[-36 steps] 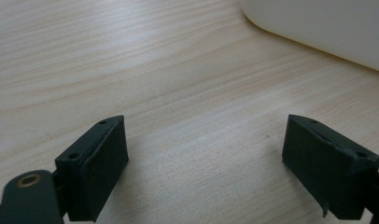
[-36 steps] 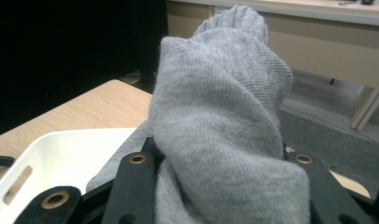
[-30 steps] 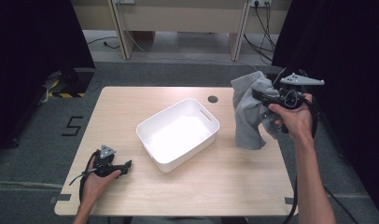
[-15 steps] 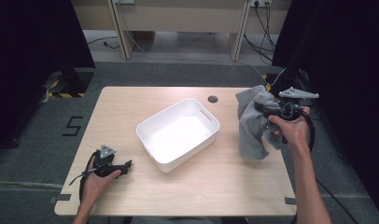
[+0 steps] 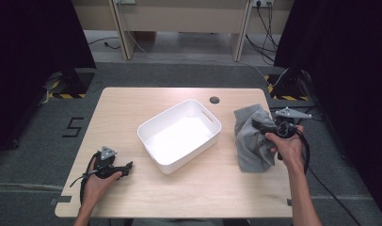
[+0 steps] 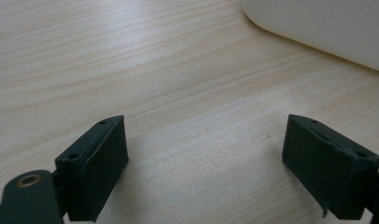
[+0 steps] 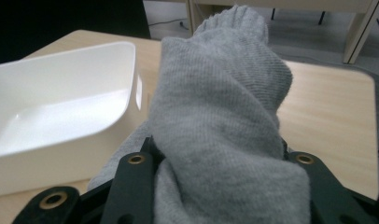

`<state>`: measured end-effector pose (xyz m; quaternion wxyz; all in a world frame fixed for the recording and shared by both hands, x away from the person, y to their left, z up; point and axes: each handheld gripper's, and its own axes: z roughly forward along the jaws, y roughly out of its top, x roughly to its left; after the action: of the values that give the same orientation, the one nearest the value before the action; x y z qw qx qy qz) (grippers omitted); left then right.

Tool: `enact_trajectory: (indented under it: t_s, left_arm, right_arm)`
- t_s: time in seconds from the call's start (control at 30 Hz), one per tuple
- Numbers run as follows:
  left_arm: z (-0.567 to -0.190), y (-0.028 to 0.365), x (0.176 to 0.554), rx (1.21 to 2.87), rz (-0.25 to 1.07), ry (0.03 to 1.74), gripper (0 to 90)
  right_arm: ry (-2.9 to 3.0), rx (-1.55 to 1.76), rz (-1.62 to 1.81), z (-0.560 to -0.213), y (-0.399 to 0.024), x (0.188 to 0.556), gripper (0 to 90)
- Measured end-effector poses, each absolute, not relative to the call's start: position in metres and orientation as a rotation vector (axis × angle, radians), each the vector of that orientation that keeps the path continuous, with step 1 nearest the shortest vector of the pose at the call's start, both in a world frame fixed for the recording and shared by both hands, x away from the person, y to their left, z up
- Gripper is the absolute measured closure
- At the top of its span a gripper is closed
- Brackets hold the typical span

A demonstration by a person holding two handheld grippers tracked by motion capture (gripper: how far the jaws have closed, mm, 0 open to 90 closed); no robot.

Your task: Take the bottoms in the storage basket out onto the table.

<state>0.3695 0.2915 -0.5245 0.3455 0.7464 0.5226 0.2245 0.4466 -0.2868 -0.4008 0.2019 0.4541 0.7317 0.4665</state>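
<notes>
A single pale numeral, which looks like a 5 (image 5: 73,127), stands on the dark grey floor (image 5: 34,155) just left of the wooden table (image 5: 128,108); nothing else reads clearly.

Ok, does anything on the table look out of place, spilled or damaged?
Nothing stands out. The white bin sits askew on the table but intact. The right gripper holds a bunched grey cloth, and the left gripper rests open on the wood.
</notes>
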Motion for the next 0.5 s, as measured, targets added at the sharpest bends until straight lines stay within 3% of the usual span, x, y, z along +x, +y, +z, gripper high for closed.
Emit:
enact_trajectory:
  t_s: [0.23,0.5]
  left_arm:
    - [-0.524,0.292,0.369,1.940,0.583,1.357,12.9]
    - [-0.524,0.292,0.369,1.937,0.584,1.359,13.0]
  right_arm:
    - [2.077,1.311,1.284,-0.441,-0.280,0.432,60.2]
    - [2.139,1.266,1.231,-0.457,-0.266,0.411,59.4]
